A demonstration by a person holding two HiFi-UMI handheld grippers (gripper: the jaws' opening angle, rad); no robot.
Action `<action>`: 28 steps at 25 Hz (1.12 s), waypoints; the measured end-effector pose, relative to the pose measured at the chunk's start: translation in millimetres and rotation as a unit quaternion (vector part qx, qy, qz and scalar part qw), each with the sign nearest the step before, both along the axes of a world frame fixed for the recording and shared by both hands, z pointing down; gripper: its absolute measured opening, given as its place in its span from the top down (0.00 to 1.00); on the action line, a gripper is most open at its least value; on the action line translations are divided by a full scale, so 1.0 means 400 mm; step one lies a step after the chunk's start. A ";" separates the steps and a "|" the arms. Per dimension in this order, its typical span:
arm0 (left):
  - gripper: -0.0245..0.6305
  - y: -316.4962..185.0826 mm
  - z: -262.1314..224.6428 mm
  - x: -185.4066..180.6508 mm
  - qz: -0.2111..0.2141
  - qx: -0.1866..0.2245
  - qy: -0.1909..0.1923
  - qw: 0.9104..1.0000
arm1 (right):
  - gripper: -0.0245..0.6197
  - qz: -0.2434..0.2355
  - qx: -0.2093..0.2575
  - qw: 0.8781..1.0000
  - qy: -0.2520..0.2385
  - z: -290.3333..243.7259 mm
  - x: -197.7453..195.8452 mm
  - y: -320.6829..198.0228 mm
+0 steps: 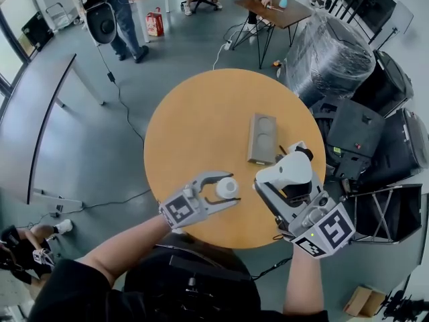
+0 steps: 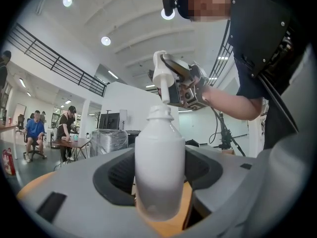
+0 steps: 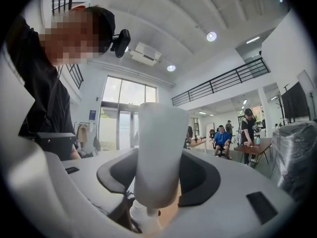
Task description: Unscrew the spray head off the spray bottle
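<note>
Bottle: white plastic spray bottle [image 1: 226,187] upright, clamped in left gripper [image 1: 233,188].
Head: white plastic spray head [image 1: 286,170] pinched in right gripper [image 1: 292,180], apart from bottle.
Left gripper view alone: bottle's neck bare.

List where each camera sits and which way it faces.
Head view: on the head, facing steeply down at the table; forearms, left gripper, right gripper show.
Left gripper view: on that gripper, facing along its jaws, shut on the bottle; torso, right arm beyond.
Right gripper view: likewise, jaws shut on the spray head; torso at left.
Shared: head and left gripper views both show bottle and spray head.
</note>
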State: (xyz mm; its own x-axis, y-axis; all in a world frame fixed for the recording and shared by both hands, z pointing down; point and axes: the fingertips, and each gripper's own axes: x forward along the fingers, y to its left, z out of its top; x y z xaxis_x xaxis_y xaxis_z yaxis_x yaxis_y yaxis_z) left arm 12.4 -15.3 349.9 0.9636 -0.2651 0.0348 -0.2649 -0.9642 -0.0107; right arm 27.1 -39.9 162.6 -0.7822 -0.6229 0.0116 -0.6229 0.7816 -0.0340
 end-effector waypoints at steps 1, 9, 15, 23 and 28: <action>0.49 -0.004 0.002 0.000 -0.001 0.002 0.001 1.000 | 0.58 0.005 -0.011 1.000 0.005 0.025 0.006 -0.009; 0.49 -0.043 0.048 0.008 -0.027 0.034 -0.003 0.999 | 0.58 0.038 -0.114 0.992 0.040 0.272 0.069 -0.074; 0.49 -0.094 0.118 0.040 -0.025 0.029 0.004 0.999 | 0.58 0.053 -0.185 0.979 0.062 0.465 0.111 -0.123; 0.49 -0.144 0.250 0.068 -0.017 0.013 0.009 1.000 | 0.58 0.077 -0.257 0.960 0.075 0.718 0.162 -0.168; 0.49 -0.164 0.360 0.095 -0.024 0.010 -0.007 1.000 | 0.58 0.075 -0.300 0.947 0.091 0.890 0.197 -0.180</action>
State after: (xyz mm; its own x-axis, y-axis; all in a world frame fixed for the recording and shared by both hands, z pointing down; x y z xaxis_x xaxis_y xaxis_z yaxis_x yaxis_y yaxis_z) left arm 50.5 -80.8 493.7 0.9495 -0.3108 0.0430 -0.3096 -0.9503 -0.0330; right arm 106.0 -111.7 518.7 -0.6361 -0.5666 0.5238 -0.7640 0.5574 -0.3249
